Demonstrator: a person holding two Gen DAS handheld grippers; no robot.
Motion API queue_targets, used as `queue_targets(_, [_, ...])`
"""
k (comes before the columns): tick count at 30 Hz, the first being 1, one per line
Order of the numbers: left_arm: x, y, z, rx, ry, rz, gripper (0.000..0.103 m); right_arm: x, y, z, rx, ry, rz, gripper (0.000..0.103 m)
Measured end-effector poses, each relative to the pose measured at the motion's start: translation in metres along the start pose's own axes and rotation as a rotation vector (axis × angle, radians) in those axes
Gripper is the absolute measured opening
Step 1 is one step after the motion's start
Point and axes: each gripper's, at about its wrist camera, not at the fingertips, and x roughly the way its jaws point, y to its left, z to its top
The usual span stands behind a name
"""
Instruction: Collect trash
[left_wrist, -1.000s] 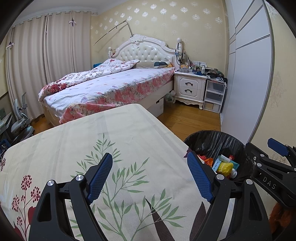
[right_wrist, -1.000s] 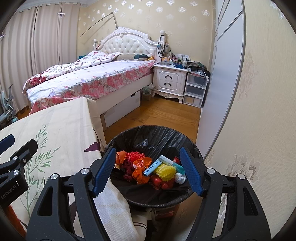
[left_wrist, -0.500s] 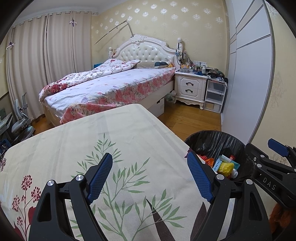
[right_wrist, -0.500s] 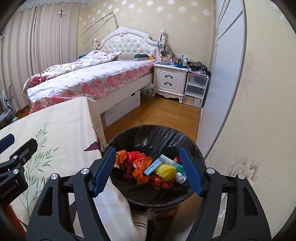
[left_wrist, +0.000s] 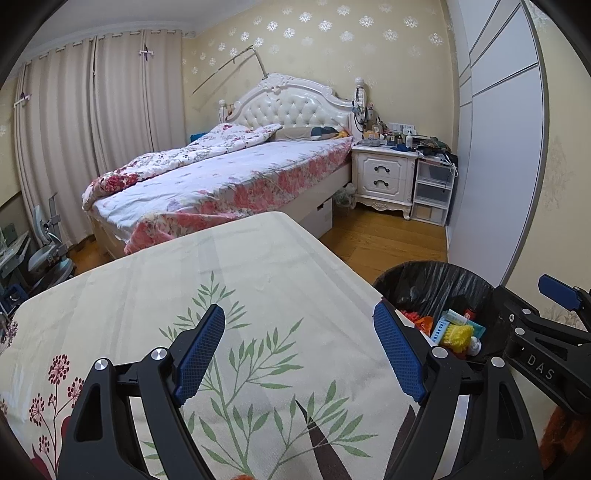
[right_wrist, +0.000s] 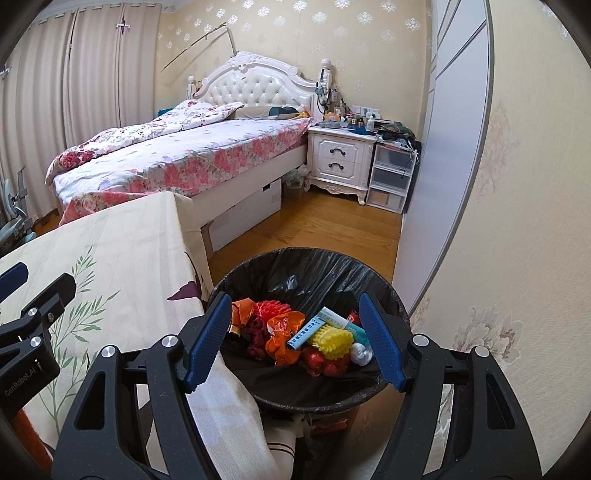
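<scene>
Right gripper (right_wrist: 295, 339) jaws apart, empty, above black-lined trash bin (right_wrist: 258, 269) of colourful trash (right_wrist: 284, 336)

Both grippers were black frames w/ cut-out slots and 2 silver screws per side. Left gripper (left_wrist: 299, 349) and right gripper (right_wrist: 293, 339) each had 2 blue textured pads (right_wrist: 380, 341); "DAS" lettering was on right gripper's side.

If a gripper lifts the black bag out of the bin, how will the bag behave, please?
The black bag looks thin and creased, so it would probably sag and bunch. The small mixed trash inside seems light, so the load is likely modest. A smooth film like this may slip between the pads.
</scene>
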Motion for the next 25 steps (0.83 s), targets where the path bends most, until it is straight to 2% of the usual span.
queue_targets(9, [0.002,0.001,0.001,-0.036,0.014,-0.058,0.083,0.000,0.000,0.000,0.000,-0.001,-0.001,0.070])
queue_targets(14, [-0.001,0.001,0.002,-0.021,-0.019,-0.027,0.084,0.000,0.000,0.000,-0.001,-0.001,0.000,0.070])
queue_targets(18, [0.001,0.003,0.002,-0.027,-0.003,-0.020,0.084,0.001,0.004,-0.003,-0.006,0.000,0.003,0.070])
queue_targets(25, [0.005,0.014,-0.001,-0.012,0.013,0.061,0.084,0.005,0.017,-0.006,-0.027,0.007,0.022,0.070])
